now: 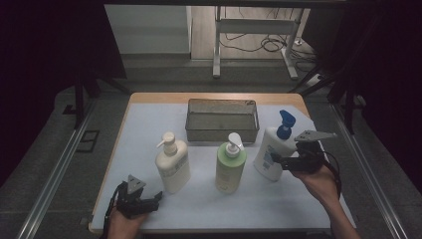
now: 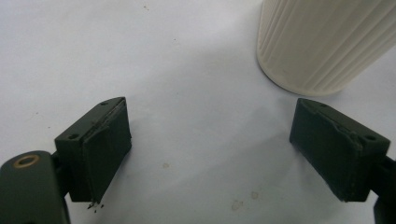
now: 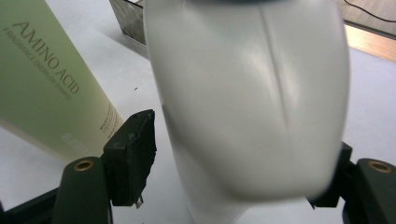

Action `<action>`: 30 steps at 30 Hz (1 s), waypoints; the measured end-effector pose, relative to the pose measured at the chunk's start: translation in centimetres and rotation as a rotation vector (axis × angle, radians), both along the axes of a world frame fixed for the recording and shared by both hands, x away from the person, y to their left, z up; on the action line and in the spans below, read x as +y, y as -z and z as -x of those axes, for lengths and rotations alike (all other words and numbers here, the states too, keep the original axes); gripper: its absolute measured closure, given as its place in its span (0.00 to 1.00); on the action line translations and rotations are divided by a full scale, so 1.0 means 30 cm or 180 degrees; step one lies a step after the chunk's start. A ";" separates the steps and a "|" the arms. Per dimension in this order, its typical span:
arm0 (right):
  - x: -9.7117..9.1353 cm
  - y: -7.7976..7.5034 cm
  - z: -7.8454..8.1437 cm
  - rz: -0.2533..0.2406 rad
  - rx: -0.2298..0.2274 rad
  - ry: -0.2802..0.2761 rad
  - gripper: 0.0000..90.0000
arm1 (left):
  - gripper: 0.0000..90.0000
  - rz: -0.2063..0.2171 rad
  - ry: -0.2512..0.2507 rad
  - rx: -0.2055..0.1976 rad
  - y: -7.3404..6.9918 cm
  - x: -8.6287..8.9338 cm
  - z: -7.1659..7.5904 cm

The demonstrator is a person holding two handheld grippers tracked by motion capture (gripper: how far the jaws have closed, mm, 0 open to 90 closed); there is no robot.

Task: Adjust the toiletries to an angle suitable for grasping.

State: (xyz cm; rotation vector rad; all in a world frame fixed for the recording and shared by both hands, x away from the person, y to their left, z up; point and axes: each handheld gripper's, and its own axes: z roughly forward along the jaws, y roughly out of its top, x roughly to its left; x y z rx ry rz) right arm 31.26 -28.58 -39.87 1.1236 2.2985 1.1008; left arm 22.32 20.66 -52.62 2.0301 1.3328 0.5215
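The white bottle with the blue pump (image 1: 271,152) stands tilted at the desk's (image 1: 144,119) right side, just beside our green bottle (image 1: 230,167). Our right gripper (image 1: 276,160) has it between its fingers; one finger (image 3: 133,151) shows a gap. Our left gripper (image 1: 154,197) rests with fingers wide apart, holding nothing, near the cream bottle (image 1: 172,164)

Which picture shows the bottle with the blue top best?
The high view: the whole white bottle with the blue pump stands there, by the right gripper. The right gripper view has its white body up close, blurred, blue top cropped. The left gripper view looks at the cream bottle.
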 end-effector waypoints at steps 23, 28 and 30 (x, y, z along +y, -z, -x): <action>0.036 -0.009 -0.008 0.0126 -0.0066 0.0045 0.44 | 0.14 0.0007 -0.0007 -0.0003 0.000 -0.001 0.000; 0.042 -0.020 -0.005 0.0100 -0.0012 0.0055 0.44 | 0.14 0.0009 -0.0009 -0.0004 0.000 -0.001 0.000; 0.048 -0.030 -0.005 0.0107 -0.0003 0.0037 0.44 | 0.14 0.0008 -0.0008 -0.0004 0.000 -0.001 0.000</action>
